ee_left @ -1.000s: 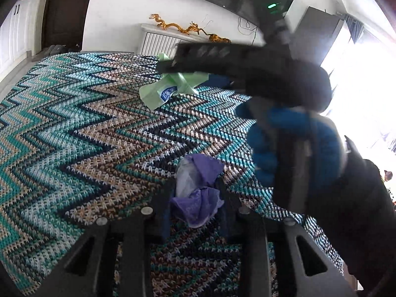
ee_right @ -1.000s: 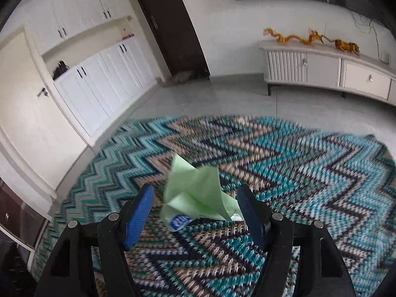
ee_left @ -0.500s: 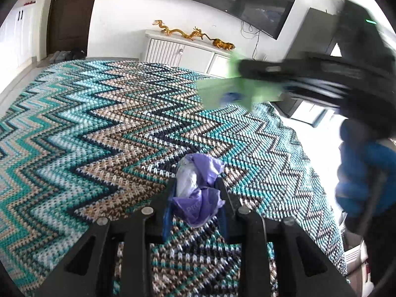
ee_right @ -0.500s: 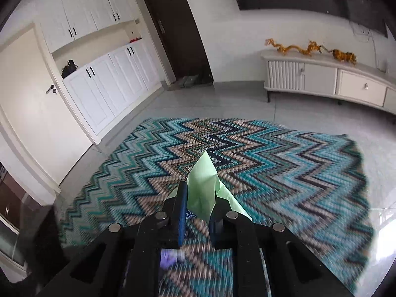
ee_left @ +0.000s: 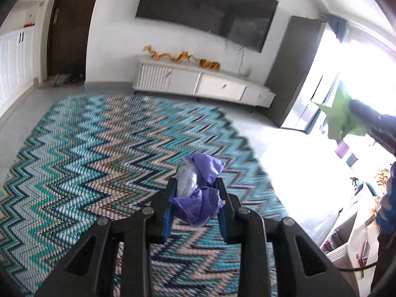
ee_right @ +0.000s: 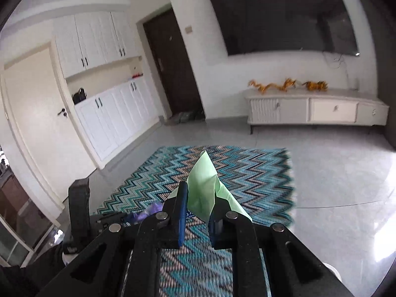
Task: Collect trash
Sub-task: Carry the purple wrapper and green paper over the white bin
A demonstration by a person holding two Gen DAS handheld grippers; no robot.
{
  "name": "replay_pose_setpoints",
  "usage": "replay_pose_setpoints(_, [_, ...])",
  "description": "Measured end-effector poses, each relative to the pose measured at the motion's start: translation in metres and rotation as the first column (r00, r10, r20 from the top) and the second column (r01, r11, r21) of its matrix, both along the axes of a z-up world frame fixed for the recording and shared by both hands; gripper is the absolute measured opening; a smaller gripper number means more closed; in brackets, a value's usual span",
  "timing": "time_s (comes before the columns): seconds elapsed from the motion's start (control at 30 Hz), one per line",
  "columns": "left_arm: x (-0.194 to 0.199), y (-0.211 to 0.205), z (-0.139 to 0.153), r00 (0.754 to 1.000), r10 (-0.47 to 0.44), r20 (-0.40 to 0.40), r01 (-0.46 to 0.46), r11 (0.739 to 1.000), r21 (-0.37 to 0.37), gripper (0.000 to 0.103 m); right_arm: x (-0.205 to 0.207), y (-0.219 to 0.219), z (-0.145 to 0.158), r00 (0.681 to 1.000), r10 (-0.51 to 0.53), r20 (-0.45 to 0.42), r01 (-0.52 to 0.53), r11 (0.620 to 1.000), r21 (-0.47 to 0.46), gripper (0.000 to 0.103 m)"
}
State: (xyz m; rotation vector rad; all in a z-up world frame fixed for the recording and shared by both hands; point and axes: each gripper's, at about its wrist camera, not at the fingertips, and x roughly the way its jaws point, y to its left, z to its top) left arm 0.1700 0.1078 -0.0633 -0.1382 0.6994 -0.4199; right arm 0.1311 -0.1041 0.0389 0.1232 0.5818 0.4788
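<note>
My left gripper (ee_left: 196, 185) is shut on a crumpled purple wrapper (ee_left: 198, 198) and holds it well above the zigzag rug (ee_left: 86, 153). My right gripper (ee_right: 200, 193) is shut on a folded green wrapper (ee_right: 204, 188), also raised above the rug (ee_right: 247, 173). In the left wrist view the green wrapper (ee_left: 341, 116) shows at the far right, held up by the right gripper. In the right wrist view the left gripper's body (ee_right: 79, 205) and a bit of the purple wrapper (ee_right: 151, 210) show at lower left.
A white TV cabinet (ee_left: 203, 84) with golden dragon figures (ee_right: 287, 85) stands against the far wall under a wall TV (ee_right: 282, 14). A dark door (ee_right: 173, 66) and white cupboards (ee_right: 111, 113) are left. Furniture with small items (ee_left: 351, 232) sits at right by a bright window.
Both grippers have risen and tilted up, away from the rug. The right gripper closed on the green wrapper and carried it up and to the right. The left stayed shut on the purple wrapper.
</note>
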Motion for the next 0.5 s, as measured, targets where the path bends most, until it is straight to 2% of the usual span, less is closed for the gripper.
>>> replay_pose_setpoints(0.2, [-0.045,-0.03,0.042,0.996,-0.053,0.078,0.054,0.998,-0.015,0.028,-0.083,-0.042,0.019,0.995,-0.083,0.06,0.081,0.996,0.023,0.013])
replay_pose_setpoints(0.33, [-0.067,-0.056,0.057,0.99,-0.099,0.104,0.102,0.994,-0.027,0.028,-0.13,-0.069,0.016,0.987,-0.144,0.072,0.141,0.989,0.047,0.013])
replay_pose_setpoints(0.5, [-0.085,-0.091,0.066,0.98,-0.161,0.121,0.163,0.987,-0.004,0.028,-0.169,-0.105,0.009,0.971,-0.223,0.083,0.217,0.973,0.08,0.013])
